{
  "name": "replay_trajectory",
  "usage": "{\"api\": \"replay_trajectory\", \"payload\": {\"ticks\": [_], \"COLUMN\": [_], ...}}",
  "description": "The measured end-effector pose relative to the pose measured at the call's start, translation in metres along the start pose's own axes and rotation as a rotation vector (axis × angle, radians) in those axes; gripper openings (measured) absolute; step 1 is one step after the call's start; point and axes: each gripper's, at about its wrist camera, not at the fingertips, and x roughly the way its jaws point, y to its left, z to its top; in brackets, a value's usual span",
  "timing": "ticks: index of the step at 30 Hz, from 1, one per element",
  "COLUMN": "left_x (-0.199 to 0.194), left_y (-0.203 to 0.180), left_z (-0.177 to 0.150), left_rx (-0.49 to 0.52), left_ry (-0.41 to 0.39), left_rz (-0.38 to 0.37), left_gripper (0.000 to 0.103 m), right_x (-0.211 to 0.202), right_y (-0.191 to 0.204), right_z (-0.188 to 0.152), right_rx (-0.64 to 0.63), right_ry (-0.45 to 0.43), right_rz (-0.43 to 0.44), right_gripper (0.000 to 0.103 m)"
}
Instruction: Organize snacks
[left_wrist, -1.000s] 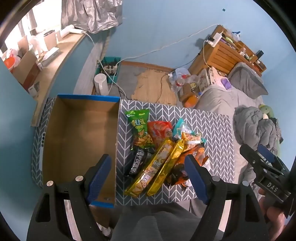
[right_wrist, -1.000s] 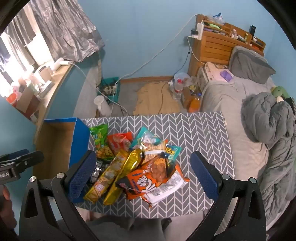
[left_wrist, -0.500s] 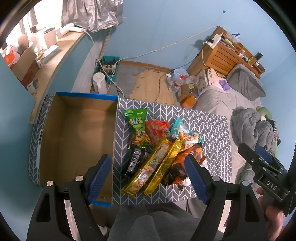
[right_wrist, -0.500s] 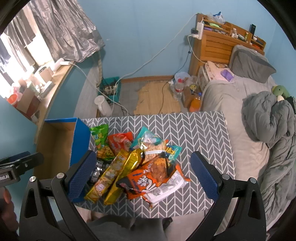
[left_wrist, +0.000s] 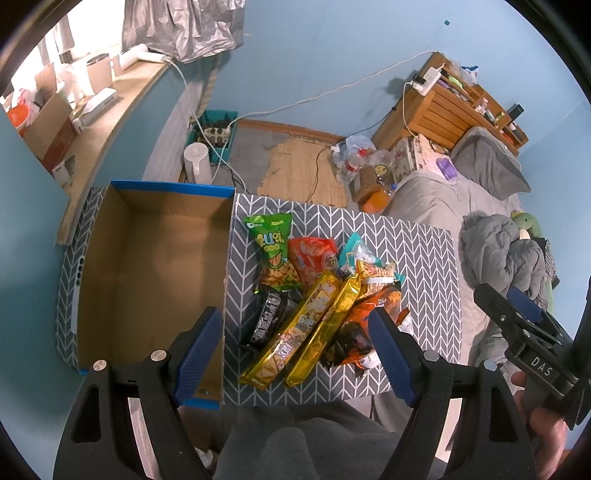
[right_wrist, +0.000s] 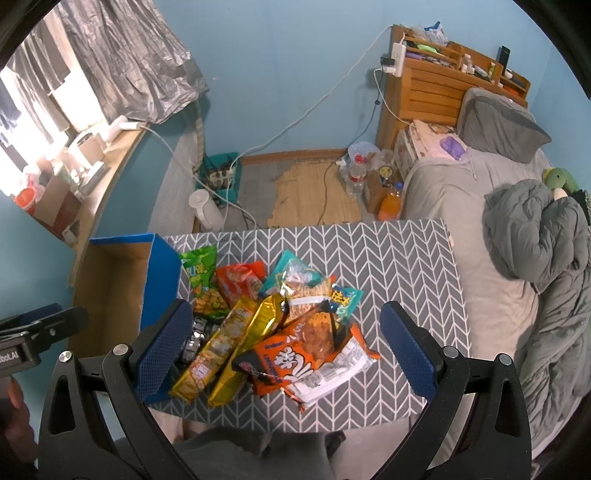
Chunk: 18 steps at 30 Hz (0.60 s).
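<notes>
A pile of snack packets lies on the grey chevron table: a green bag, a red bag, two long gold packets, a black packet and an orange packet. An open cardboard box with blue edges stands left of the pile; nothing shows inside it. My left gripper is open, held high above the pile's near side. My right gripper is open, also high above the pile. Each gripper's body shows at the edge of the other's view.
A bed with a grey quilt lies right of the table. A wooden headboard shelf stands at the back. Bottles, cables and a white jug are on the floor beyond the table. A cluttered sill runs along the left.
Both grippers have drifted only slightly; the left view has shifted a little so the box and pile sit marginally lower. Nothing was grasped or moved.
</notes>
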Motion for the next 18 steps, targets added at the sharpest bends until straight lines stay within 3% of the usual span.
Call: {"api": "replay_trajectory", "payload": {"ticks": [18], "left_x": [0.0006], "left_y": [-0.0016], "left_z": [-0.0058], "left_rx": [-0.003], "left_ry": [0.005], "left_rz": [-0.005], "left_gripper": [0.082], "right_x": [-0.0008], "right_y": [0.0007], "right_z": [-0.0030], "right_rx": [0.002], "right_ry": [0.003], "right_rz": [0.001], "right_gripper": [0.101]}}
